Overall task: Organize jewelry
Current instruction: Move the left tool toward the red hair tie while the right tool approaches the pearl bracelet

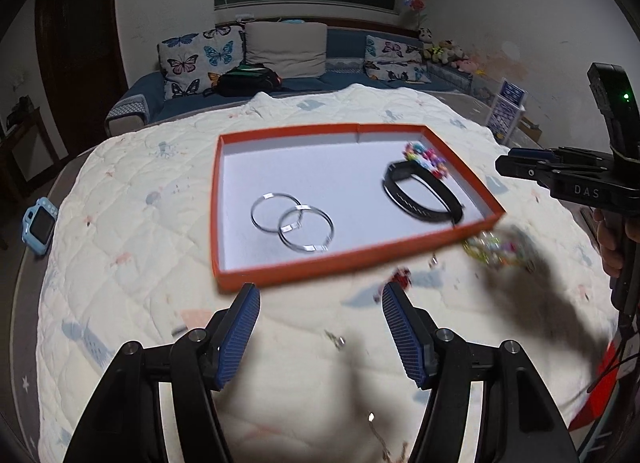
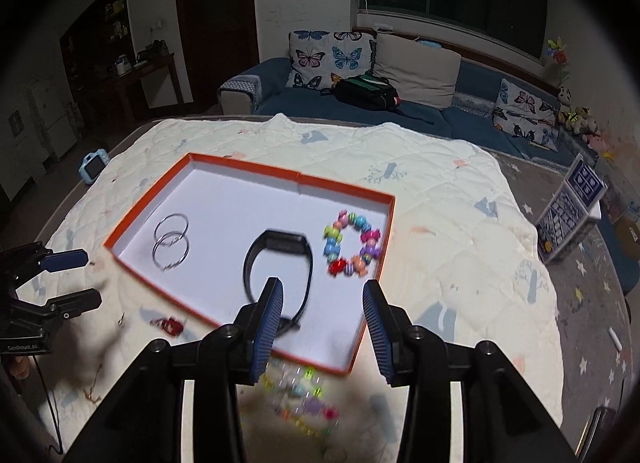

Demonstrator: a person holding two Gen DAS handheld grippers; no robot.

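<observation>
An orange-rimmed tray [image 1: 280, 277] [image 2: 148, 199] lies on a cream quilt. In it are two silver bangles [image 1: 292, 221] [image 2: 171, 241], a black wristband [image 1: 422, 199] [image 2: 278, 267] and a colourful bead bracelet [image 2: 352, 243] [image 1: 424, 157]. A second bead bracelet [image 1: 494, 249] [image 2: 300, 399] lies blurred on the quilt just outside the tray's near right corner. A small red piece [image 1: 402, 277] [image 2: 170, 325] lies on the quilt by the tray's front edge. My left gripper [image 1: 320, 299] is open and empty before the tray. My right gripper [image 2: 322, 295] is open and empty above the tray's corner.
Small metal bits [image 1: 336, 339] [image 2: 122, 319] lie on the quilt near the left gripper. A blue toy watch [image 1: 38, 223] [image 2: 94, 165] sits at the left edge of the bed. A blue sofa with cushions [image 1: 280, 49] stands behind, a patterned box [image 2: 570, 207] to the right.
</observation>
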